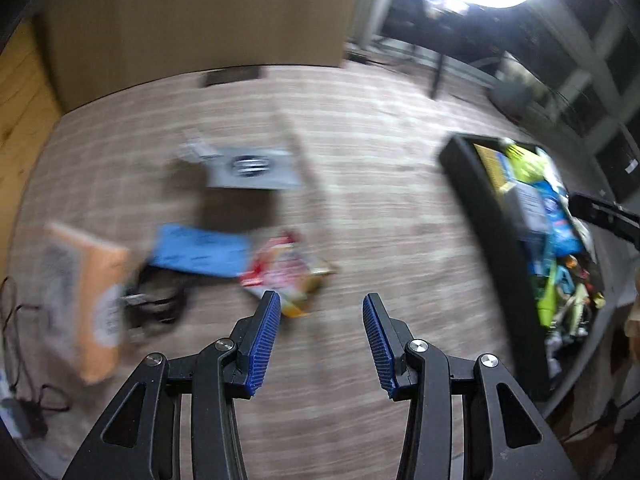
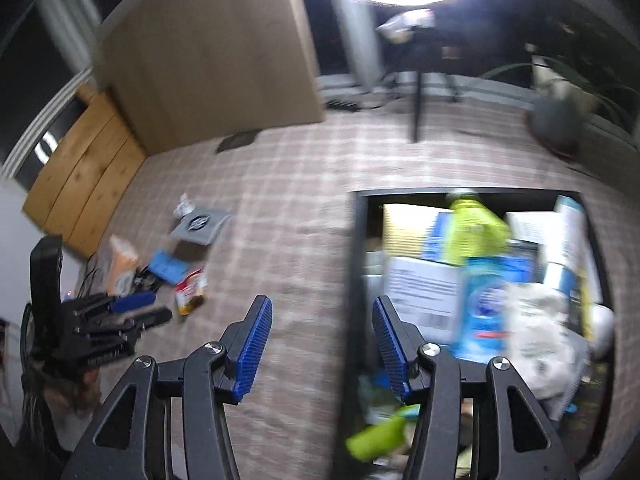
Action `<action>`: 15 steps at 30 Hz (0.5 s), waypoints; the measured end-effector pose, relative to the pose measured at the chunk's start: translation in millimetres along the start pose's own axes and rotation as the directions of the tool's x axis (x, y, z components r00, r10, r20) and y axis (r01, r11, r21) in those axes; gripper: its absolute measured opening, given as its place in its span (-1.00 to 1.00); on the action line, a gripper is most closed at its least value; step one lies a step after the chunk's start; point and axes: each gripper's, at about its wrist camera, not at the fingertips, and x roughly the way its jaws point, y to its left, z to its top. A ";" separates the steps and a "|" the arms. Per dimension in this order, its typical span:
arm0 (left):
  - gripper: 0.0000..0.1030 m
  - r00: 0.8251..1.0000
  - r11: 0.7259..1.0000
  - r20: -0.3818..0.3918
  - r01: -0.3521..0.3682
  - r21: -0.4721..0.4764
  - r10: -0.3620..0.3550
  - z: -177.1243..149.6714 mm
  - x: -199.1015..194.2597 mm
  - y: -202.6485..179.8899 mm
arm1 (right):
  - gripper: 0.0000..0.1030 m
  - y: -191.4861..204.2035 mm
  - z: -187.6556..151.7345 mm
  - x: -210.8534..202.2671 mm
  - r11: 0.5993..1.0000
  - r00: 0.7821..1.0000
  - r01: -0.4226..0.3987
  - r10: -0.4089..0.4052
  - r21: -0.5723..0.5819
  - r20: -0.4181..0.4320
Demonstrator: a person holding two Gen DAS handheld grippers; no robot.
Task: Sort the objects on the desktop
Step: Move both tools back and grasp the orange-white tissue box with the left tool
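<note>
1. Both our tongs, left [image 1: 320,316] and right [image 2: 322,322], hang parted and empty.
2. The crinkled red-and-white snack packet [image 1: 286,276] lies on the checked-cloth bench [image 1: 380,220], at eleven o'clock from the left tongs.
3. Though blurred, it looks light and slippery; pinch its flat sealed edge.
4. The full black rectangular bin [image 2: 356,280] sits at three o'clock.

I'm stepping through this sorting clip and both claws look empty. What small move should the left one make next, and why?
Probably ease the left claw forward and down onto the red snack packet. Its jaws are open with nothing between them, the packet lies loose on the cloth just ahead of its left fingertip, and the black bin already holds the sorted items.
</note>
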 end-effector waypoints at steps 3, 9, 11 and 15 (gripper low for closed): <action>0.05 0.998 0.998 0.024 -0.053 -0.042 0.054 -7.5 -14.5 44.2 | -0.06 25.0 3.2 16.0 0.998 0.998 -0.057 0.056 -0.018 -0.036; 0.27 0.993 0.991 0.055 -0.096 -0.095 0.102 -19.6 -39.7 114.5 | -0.06 86.4 4.8 46.9 0.985 0.983 -0.165 0.160 -0.047 -0.091; 0.30 0.993 0.990 0.051 -0.103 -0.092 0.108 -21.8 -42.5 131.0 | -0.06 108.0 5.3 56.8 0.979 0.975 -0.198 0.191 -0.054 -0.109; 0.37 0.995 0.993 0.040 -0.089 -0.079 0.092 -26.2 -43.7 160.2 | -0.06 151.1 6.1 77.5 0.963 0.955 -0.268 0.259 -0.042 -0.147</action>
